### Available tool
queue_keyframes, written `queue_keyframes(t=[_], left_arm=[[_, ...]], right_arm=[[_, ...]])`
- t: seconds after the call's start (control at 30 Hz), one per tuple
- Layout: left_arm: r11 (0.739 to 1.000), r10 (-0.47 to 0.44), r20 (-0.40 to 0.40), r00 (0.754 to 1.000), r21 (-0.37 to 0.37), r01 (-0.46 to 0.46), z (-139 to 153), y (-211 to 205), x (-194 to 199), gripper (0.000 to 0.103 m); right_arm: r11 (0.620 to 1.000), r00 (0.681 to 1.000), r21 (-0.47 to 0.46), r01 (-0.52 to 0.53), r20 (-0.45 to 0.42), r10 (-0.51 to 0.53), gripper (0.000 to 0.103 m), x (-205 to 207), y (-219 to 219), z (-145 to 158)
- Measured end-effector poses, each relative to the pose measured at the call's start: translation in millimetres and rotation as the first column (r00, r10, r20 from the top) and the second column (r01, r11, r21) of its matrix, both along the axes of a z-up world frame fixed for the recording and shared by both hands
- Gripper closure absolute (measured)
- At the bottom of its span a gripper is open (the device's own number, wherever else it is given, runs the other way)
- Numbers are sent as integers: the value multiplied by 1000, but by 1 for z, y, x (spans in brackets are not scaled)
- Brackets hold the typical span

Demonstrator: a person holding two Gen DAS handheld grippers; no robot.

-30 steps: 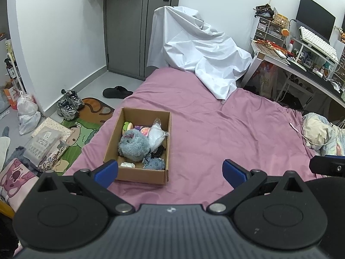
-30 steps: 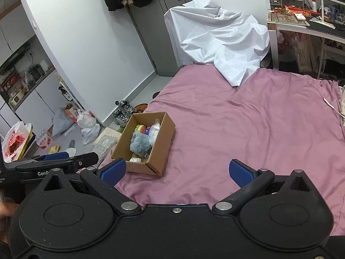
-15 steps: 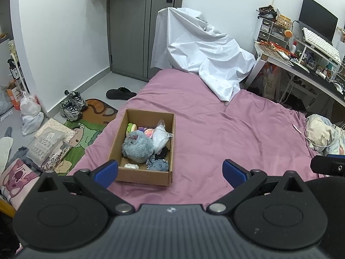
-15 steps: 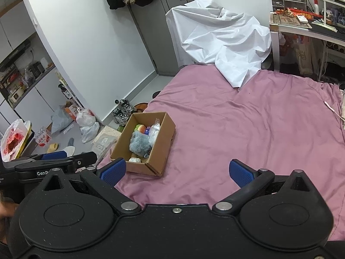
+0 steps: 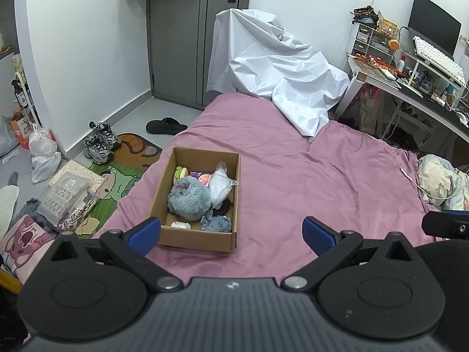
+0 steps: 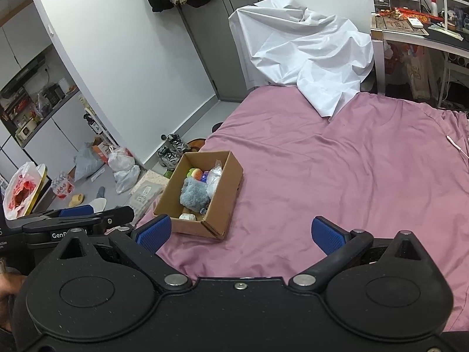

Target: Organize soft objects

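Pink bed carries a box already filled with soft toys, while both hand-held grippers, left and right, hover spread and empty: either sorting's start or end.

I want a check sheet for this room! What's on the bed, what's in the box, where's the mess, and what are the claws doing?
Surface: pink bedsheet, wrinkled, mostly bare.
Job's things: cardboard box near the bed's left edge holds a fluffy grey-blue toy, a clear plastic bag and smaller soft toys.
Clutter: white sheet heaped at the far end; bundled blanket at right.
Claws: left claw and right claw both open, empty, apart from the box.
Cables: white cable on the bed.
Surroundings: sneakers, bags, crowded desk.
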State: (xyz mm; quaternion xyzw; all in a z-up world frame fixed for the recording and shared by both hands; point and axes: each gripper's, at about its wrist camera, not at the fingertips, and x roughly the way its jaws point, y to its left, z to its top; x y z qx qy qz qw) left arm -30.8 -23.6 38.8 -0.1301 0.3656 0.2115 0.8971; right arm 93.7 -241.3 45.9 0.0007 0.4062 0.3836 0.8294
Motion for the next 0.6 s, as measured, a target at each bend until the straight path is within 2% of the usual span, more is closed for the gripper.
queue_keyframes(t=[0.6], left_arm=[[1000,-1,-4,1000,-1,1,0,0,1,1]], right_arm=[[1000,1000,14,-3,-1,3,0,-1,1,-3]])
